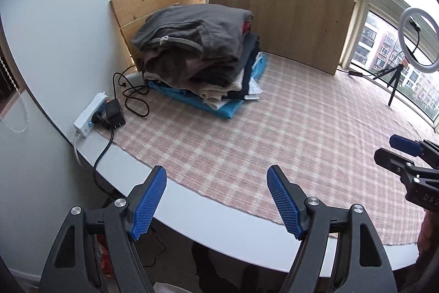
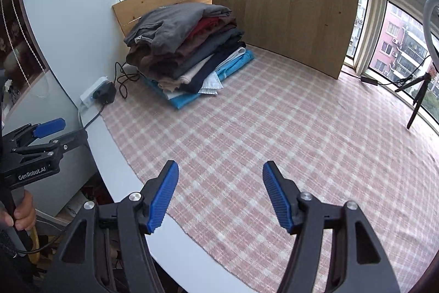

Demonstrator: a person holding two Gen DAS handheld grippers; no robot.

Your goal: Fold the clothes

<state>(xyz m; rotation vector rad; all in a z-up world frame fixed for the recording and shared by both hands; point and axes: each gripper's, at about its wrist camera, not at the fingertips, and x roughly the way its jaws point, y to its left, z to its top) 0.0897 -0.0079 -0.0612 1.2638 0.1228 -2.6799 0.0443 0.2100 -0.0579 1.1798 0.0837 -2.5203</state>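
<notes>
Claws: left gripper (image 1: 216, 199) and right gripper (image 2: 221, 197) both wide, empty | Clothes: tall folded fabric stack (image 2: 186, 56) at pink checked tablecloth's (image 2: 274, 128) far-left corner | Tip: fetch next garment, spread flat centrally

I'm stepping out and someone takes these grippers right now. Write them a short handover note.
Left gripper: open, empty, near the table's front edge.
Right gripper: open, empty, above the checked cloth.
Stack of folded clothes: back left, grey garment on top.
Done: every garment in view is folded and stacked.
Left: no unfolded garment is in view; look for any outside the frame.
</notes>
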